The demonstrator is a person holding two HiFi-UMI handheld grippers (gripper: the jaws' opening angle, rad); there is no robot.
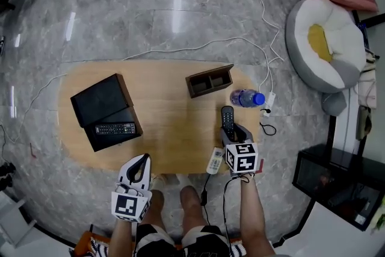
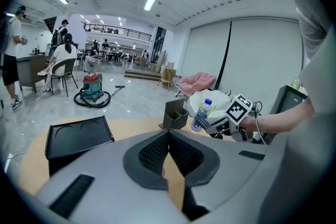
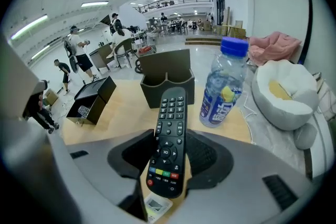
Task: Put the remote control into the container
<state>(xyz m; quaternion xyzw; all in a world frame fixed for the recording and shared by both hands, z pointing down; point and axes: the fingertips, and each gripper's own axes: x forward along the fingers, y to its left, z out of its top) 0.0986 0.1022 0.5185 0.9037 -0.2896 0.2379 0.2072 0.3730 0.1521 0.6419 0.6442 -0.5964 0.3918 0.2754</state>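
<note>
Right gripper [image 1: 233,134] clamped on remote [image 3: 169,144] mid-body, free end aimed at container [image 1: 209,82] for insertion. Left gripper [image 1: 142,161] closed, empty, parked clear.

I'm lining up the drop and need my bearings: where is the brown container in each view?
Head view: container on the table's far side, right of centre.
Left gripper view: container mid-picture.
Right gripper view: container upper centre, behind the remote.
Shared landmark: water bottle just right of it.
</note>
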